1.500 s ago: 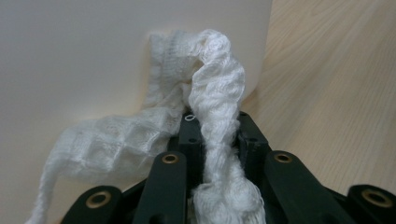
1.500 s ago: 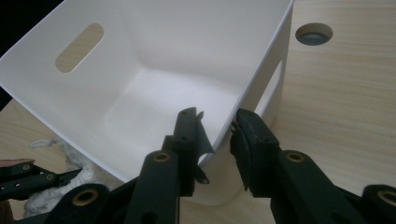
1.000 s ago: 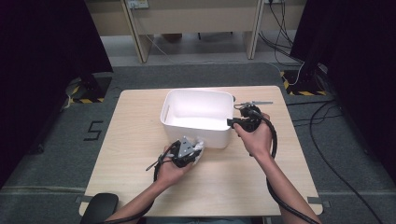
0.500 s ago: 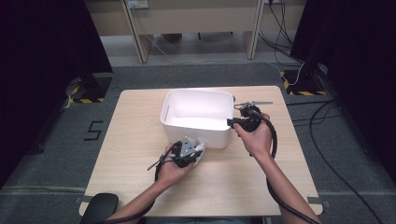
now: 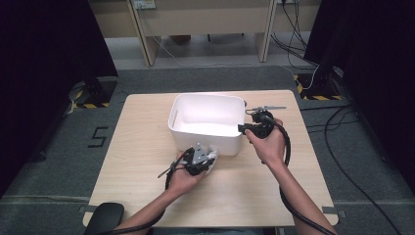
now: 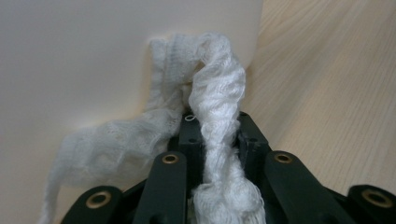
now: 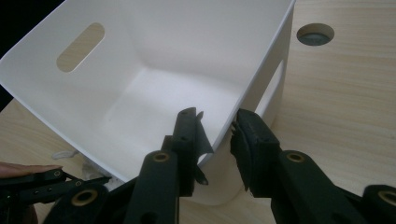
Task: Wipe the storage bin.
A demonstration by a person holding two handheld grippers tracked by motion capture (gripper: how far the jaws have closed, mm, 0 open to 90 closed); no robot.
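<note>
Left claw (image 6: 205, 140) clamped on white cloth (image 6: 215, 98) against the bin's (image 5: 205, 115) outer wall, 7 o'clock corner; right claw (image 7: 217, 135) straddles the rim, contact indiscernible; high view alone shows desk (image 5: 142, 142).

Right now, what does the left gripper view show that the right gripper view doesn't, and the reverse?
Left gripper view: white gauzy cloth pinched in the left tongs, close against the bin's outer wall.

Right gripper view: the bin's bare inside, a handle slot, the right tongs straddling the near corner of the rim, and a round hole in the table.

Both: the white bin and the wooden table.
</note>
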